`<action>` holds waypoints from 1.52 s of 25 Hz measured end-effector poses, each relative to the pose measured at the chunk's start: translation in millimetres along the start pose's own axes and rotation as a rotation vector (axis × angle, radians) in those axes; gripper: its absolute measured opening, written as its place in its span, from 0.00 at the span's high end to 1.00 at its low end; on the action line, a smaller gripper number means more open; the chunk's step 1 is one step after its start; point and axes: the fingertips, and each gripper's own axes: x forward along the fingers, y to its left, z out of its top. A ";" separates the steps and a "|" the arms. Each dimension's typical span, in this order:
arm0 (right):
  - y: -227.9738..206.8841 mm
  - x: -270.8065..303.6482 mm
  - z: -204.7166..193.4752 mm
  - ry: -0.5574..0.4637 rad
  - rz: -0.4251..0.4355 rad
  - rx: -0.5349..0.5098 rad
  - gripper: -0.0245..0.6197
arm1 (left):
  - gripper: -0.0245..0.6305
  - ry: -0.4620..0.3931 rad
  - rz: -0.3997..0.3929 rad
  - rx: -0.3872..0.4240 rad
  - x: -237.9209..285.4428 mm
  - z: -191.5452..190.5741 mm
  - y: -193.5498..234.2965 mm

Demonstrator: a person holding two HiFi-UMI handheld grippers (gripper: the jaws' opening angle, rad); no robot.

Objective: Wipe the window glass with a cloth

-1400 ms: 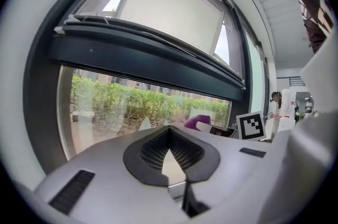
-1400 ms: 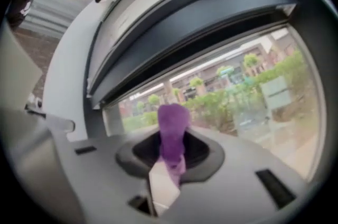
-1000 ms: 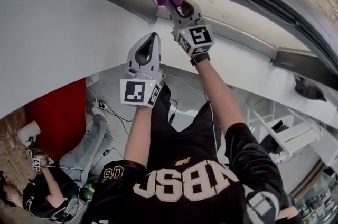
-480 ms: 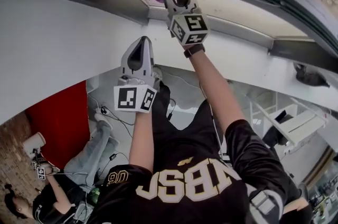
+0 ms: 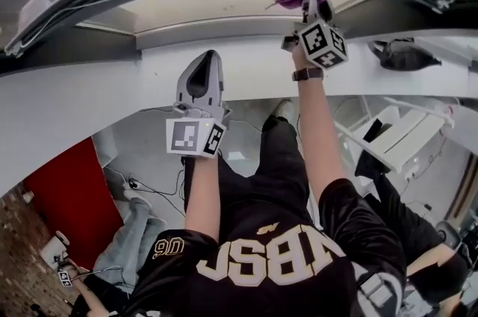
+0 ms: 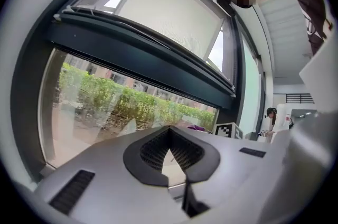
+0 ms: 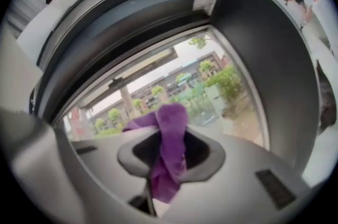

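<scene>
A purple cloth [image 7: 170, 150] is pinched in the right gripper [image 5: 308, 0] and held up to the window glass [image 5: 216, 5], far right, while the left gripper [image 6: 170, 145], jaws pressed together, is raised to its left.

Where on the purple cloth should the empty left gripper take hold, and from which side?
Probably the bunched end of the purple cloth that sticks out past the jaws of the right gripper. Come from the side of the left gripper: a loose fold spreads that way.
</scene>
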 end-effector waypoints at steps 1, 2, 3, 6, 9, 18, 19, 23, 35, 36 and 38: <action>-29.4 -1.2 12.9 -0.016 -0.040 -0.023 0.83 | 0.93 0.000 -0.023 -0.004 8.9 -6.3 -16.1; -54.8 -3.5 25.2 -0.034 -0.079 -0.037 0.83 | 0.93 -0.003 -0.041 -0.012 17.0 -11.4 -29.3; -78.4 -7.4 37.3 -0.057 -0.121 -0.035 0.83 | 0.93 -0.007 -0.057 -0.023 24.1 -15.3 -39.7; -133.0 -20.5 65.3 -0.107 -0.221 0.026 0.83 | 0.93 -0.014 -0.079 -0.043 40.6 -21.6 -59.1; -118.3 -19.4 60.0 -0.062 -0.166 -0.025 0.83 | 0.93 -0.019 -0.066 -0.048 46.0 -22.0 -60.3; 65.2 -8.7 -40.8 0.097 0.105 -0.086 0.83 | 0.93 -0.010 0.062 0.011 -18.4 12.1 33.3; 98.9 -7.5 -60.6 0.120 0.153 -0.103 0.83 | 0.93 -0.002 0.084 0.022 -30.0 16.9 53.6; 251.4 -14.6 -154.1 0.218 0.392 -0.235 0.83 | 0.93 0.037 0.156 0.071 -83.6 30.2 138.0; 528.6 6.6 -338.7 0.338 0.737 -0.376 0.83 | 0.93 0.081 0.299 0.108 -184.3 49.1 269.3; 523.4 12.7 -337.5 0.333 0.715 -0.368 0.83 | 0.93 0.083 0.300 0.109 -185.0 47.8 271.2; 502.5 21.9 -323.9 0.314 0.672 -0.352 0.83 | 0.93 0.082 0.300 0.107 -181.7 44.4 269.9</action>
